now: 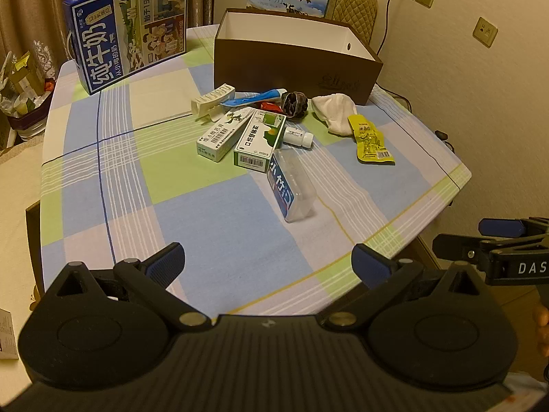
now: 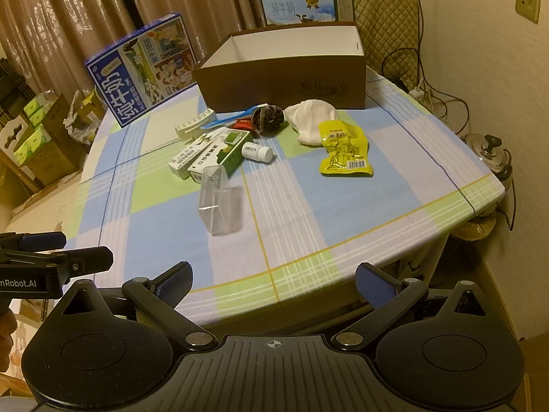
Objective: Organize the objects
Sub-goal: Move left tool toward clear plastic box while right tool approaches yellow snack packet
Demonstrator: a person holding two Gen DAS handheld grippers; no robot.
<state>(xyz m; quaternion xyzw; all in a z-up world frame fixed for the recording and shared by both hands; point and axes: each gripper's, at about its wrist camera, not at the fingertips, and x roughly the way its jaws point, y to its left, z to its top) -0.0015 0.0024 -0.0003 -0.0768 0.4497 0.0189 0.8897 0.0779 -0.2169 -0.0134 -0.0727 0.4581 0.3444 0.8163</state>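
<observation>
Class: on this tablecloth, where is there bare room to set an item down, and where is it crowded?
Free: the near stretch between the clear plastic case and the table's front edge, and the left side below the blue milk carton. Crowded: the cluster in front of the brown box, from medicine boxes to yellow packet.

A table covered by a blue, green and white checked cloth is seen past the wide-open black left gripper with blue pads. An open brown cardboard box with a white interior is set at the far side. Before it are scattered two green-and-white medicine cartons, a clear plastic case, a white sock and a yellow snack packet. The right gripper is seen at the right edge.
</observation>
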